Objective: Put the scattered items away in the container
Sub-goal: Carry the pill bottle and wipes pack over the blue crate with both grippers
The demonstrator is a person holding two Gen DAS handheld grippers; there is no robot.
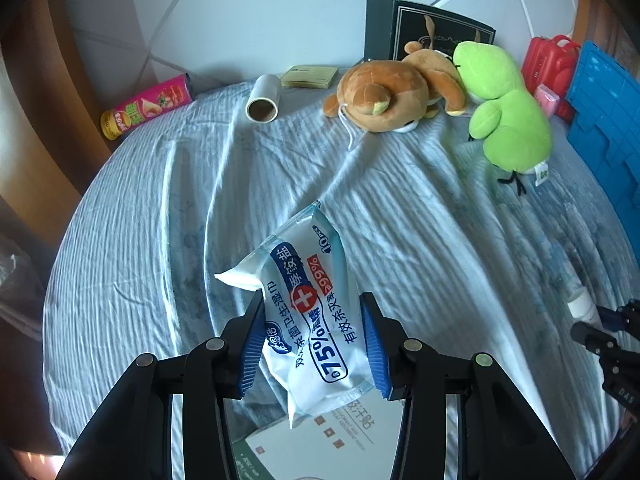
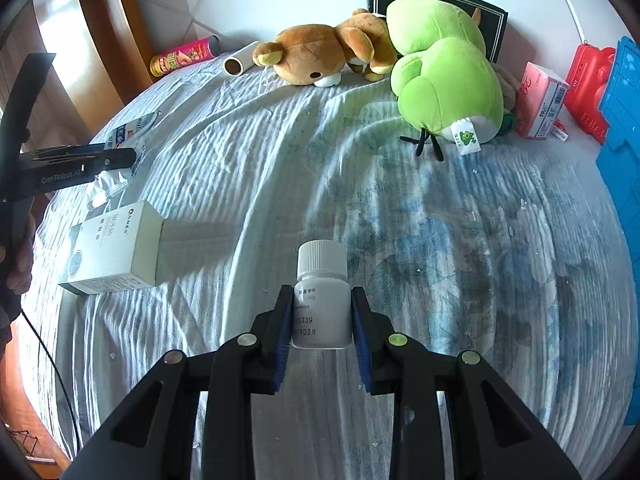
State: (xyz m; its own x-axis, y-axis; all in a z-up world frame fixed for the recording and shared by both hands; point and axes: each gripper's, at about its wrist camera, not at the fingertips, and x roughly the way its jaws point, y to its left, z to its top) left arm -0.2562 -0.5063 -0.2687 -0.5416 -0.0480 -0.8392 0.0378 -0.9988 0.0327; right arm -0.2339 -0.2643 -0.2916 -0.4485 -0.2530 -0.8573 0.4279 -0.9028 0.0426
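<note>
A: What is the left gripper [image 1: 314, 344] holding?

B: Its blue fingers [image 1: 253, 344] are squeezed on a wet wipes pack [image 1: 308, 320]. The pack is lifted off the bed [image 1: 140, 240] and sticks out past the fingertips, tilted. Right under the fingers, close in, lies a white box [image 1: 320, 444] flat on the bed.

A: And the right gripper [image 2: 322, 332]?

B: Its fingers [image 2: 282, 340] are tight on a little white bottle [image 2: 322, 300]. The bottle stands up straight between them, and its cap pokes out past the fingertips.

A: What else is near the right fingers?

B: Off to their left is the same white box [image 2: 116, 252], and the left gripper [image 2: 80, 164] shows just beyond it, with the wet wipes pack [image 2: 132, 132] in it.

A: What is far away, past the fingers?

B: Ahead and to the right of both is a green frog toy [image 2: 444, 76] lying on the bed. A brown bear toy [image 2: 312, 56] lies beside it, touching it. Behind them a dark box [image 1: 424, 28] stands up against the headboard. To the far left is a tape roll [image 1: 263, 98], and past that a pink chip can [image 1: 146, 106] lying on its side. A yellow pad [image 1: 308, 77] sits by the roll.

A: Where is the container?

B: Far to the right of the fingers, at the bed's edge, is a blue crate [image 1: 604, 120]. A pink tissue pack [image 2: 540, 100] and a red toy case [image 2: 588, 80] are just beside it.
</note>
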